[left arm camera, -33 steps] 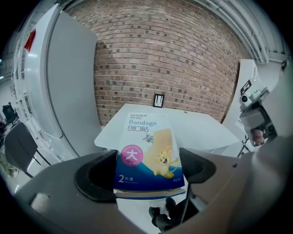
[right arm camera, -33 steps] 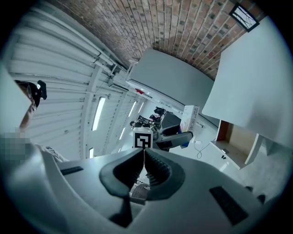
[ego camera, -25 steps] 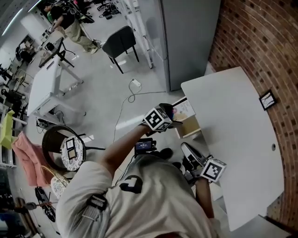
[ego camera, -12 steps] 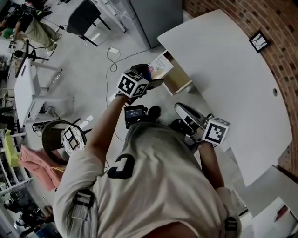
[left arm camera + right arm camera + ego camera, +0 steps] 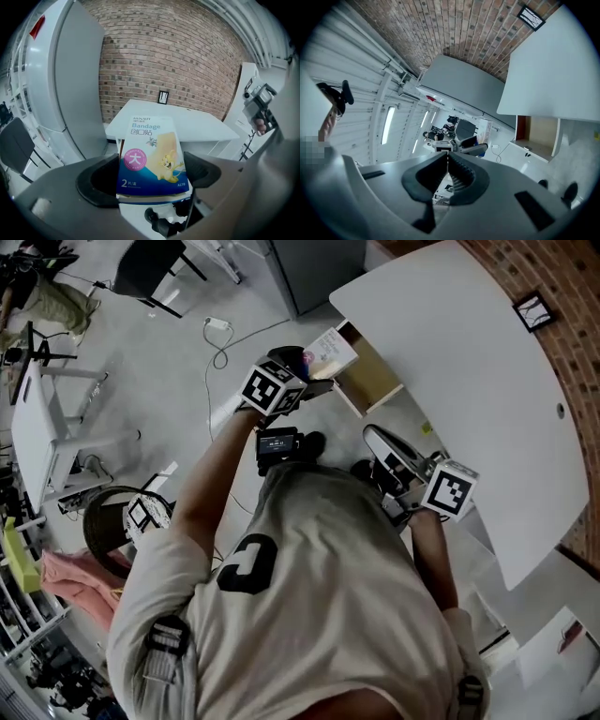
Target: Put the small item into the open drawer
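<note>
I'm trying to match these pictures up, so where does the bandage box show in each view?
Head view: bandage box upper centre, held by the left gripper, beside the open drawer.
Left gripper view: the box at centre, between the jaws.
Right gripper view: probably the small pale box just right of centre.
Shared landmark: black frame on the brick wall.

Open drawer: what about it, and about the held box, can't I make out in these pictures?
- Drawer inside, head view: partly covered by the bandage box and the tabletop.
- Drawer inside, right gripper view: too small and far to tell contents.
- Left gripper view: no drawer shows; the box fills the middle.
- Left gripper: where its pads meet the box is hidden behind the box.
</note>
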Tool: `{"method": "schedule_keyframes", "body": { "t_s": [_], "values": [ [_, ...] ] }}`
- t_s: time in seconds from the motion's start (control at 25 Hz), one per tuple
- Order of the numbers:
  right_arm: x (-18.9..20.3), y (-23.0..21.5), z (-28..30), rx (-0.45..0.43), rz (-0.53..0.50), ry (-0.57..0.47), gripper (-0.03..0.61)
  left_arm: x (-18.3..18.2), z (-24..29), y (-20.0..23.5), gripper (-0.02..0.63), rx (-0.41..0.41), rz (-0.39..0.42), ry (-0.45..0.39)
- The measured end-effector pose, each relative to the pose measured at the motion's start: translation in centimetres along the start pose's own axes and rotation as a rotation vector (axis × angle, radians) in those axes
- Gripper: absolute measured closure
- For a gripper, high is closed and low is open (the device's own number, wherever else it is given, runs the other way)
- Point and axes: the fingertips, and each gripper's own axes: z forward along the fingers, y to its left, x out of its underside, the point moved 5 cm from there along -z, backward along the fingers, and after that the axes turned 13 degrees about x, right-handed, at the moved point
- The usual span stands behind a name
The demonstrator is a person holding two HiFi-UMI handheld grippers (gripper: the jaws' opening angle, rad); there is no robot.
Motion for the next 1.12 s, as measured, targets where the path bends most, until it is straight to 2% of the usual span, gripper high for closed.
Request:
{"method": "schedule_keyframes", "body": {
  "t_s": [0.2,0.52,0.64,0.92,1.12],
  "values": [
    [1.1,2.2,4.6,0.075,0.005,-0.037,0.572,2.4,-0.1,4.4,0.179,0.084,0.035,0.031],
    [1.3,2.7,6.2,0.245,0.031,-0.110,0.572,5.0,3.5,7.5,0.179,0.200,0.061,0.143],
    [1.9,2.8,6.8,0.283,0.039,-0.136,0.572,6.3,5.5,8.8,0.179,0.211,0.069,0.204],
    [2.1,1.0,4.1,0.382,0.134,-0.184,0.572,5.7,11.6,8.1,0.178,0.280,0.093,0.314],
    [1.6,-0.8,3.9,0.378,0.168,-0.193,0.572,5.9,14.2,9.0,0.178,0.262,0.096,0.383]
  ]
}}
